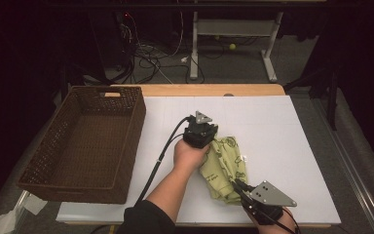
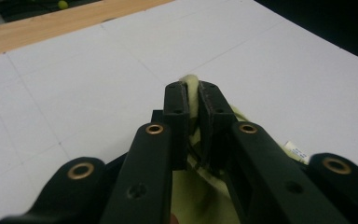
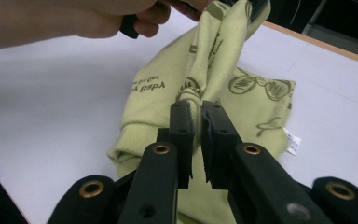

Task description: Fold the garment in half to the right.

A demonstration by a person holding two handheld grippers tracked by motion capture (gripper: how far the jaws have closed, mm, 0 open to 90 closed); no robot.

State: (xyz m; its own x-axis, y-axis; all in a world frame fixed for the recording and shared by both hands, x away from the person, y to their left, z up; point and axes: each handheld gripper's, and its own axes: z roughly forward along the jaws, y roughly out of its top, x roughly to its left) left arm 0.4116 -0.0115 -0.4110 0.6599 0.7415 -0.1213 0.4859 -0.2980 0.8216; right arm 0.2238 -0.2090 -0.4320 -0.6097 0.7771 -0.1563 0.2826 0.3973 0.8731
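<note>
High view: wicker basket (image 1: 85, 141) sits left of garment (image 1: 225, 165).

Your high view shows the white counter (image 1: 272, 126) evenly lit from above while the room around it sinks into near black. In both gripper views, the close black arms blur softly at the bottom edge.

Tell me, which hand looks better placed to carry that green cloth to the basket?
Left, probably: the left gripper is shut on the green cloth and sits nearer the basket; the right gripper grips its far end.
</note>
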